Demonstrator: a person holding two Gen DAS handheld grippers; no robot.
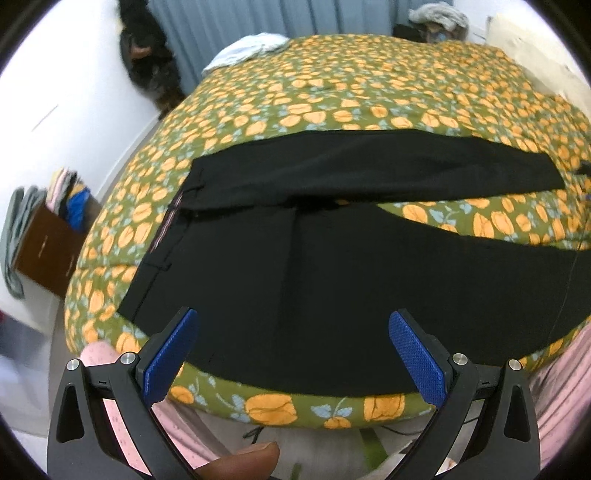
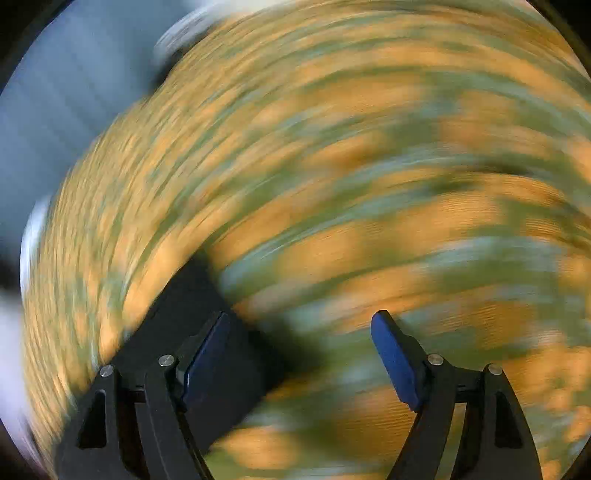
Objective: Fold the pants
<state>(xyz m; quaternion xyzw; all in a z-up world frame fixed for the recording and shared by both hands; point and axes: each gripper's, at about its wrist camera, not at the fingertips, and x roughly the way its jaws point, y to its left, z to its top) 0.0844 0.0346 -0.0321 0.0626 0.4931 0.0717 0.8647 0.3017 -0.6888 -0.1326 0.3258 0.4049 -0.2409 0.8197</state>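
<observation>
Black pants (image 1: 295,266) lie flat on a bed with a green and orange floral cover (image 1: 369,96). The waistband is at the left and the two legs run to the right, split apart by a wedge of cover. My left gripper (image 1: 291,321) is open and empty, hovering over the near hip area of the pants. The right wrist view is heavily motion-blurred. In it my right gripper (image 2: 299,325) is open and empty over the cover, with a black piece of the pants (image 2: 177,317) under its left finger.
A brown box of clothes (image 1: 51,236) stands on the floor at the left. A white cloth (image 1: 251,48) lies at the bed's far edge below blue curtains. More clothes (image 1: 436,18) are heaped at the far right. A dark bag (image 1: 147,55) hangs on the left wall.
</observation>
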